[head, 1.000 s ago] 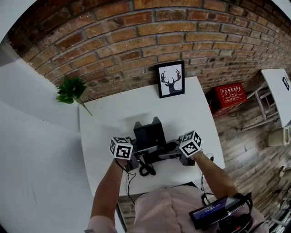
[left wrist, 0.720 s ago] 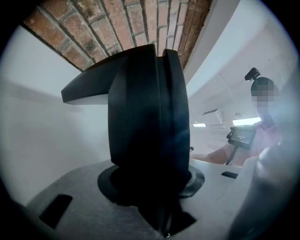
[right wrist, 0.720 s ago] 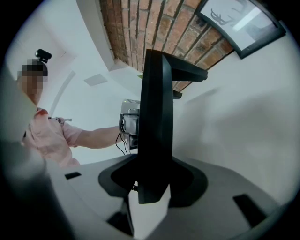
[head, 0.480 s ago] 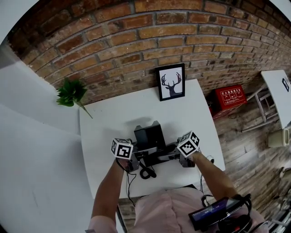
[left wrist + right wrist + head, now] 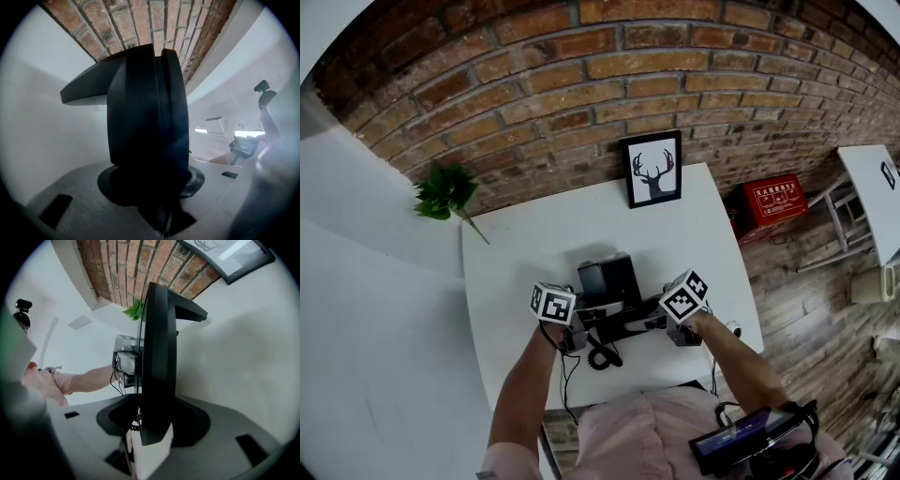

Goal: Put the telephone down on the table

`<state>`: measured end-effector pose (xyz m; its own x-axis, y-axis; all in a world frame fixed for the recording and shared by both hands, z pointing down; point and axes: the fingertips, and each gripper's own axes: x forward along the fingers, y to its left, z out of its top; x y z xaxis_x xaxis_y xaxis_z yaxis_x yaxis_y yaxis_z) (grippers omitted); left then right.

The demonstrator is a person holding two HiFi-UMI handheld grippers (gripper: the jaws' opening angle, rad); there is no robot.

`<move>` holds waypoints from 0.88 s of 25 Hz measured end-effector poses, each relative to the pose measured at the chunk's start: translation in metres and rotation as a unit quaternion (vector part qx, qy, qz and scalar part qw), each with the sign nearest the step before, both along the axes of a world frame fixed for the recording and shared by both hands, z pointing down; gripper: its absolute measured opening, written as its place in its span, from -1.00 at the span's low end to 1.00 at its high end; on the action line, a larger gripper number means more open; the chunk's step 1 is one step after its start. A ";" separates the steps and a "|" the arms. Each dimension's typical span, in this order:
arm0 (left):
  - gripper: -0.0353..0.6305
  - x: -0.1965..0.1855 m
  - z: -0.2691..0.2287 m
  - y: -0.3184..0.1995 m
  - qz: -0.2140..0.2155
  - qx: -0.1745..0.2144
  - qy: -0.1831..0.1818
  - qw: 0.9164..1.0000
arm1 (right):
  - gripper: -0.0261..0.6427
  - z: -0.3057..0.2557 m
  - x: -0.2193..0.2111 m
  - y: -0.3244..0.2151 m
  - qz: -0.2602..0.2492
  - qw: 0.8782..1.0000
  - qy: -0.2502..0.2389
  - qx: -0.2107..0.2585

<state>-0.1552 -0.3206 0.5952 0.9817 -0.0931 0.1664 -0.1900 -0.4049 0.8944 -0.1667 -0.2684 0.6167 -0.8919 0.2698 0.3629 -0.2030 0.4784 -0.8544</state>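
Black plastic filled the jaws of the left gripper (image 5: 151, 187). They were clamped on the thick body of the telephone (image 5: 145, 117), which blocked most of that view. The jaws of the right gripper (image 5: 152, 427) had just been opening, with a thin edge of the telephone between them and lying against a white pad (image 5: 151, 453). That hold looked slackened rather than let go.

From above, the telephone sat low between the two grippers at the near middle of the white table (image 5: 520, 246). Its coiled cord (image 5: 600, 352) trailed toward the person. Whether its base fully touched the table could not be told.

This looked like the last step, setting down and releasing. The next move would call for the base resting flat, then both pairs of jaws spreading wider. Each gripper would then need to draw out sideways without tipping the set or snagging the cord.

Only the head view showed the surroundings: the deer picture (image 5: 652, 167) leaning on the brick wall (image 5: 534, 84), the plant (image 5: 446, 187) and the red box (image 5: 778, 199). Only the right gripper view showed the pad, and the person's forearm (image 5: 79, 379) reaching in beyond the telephone. The left gripper view gave little beyond the dark casing.
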 end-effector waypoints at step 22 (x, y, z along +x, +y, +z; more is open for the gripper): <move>-0.41 -0.007 0.014 0.003 0.004 -0.055 -0.001 0.998 | 0.09 0.001 0.013 -0.002 0.001 0.998 0.064 0.005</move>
<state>-0.1623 -0.3174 0.6091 0.9821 -0.0657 0.1765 -0.1881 -0.3056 0.9334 -0.1537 -0.2708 0.6178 -0.8387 0.2643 0.4761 -0.3100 0.4871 -0.8165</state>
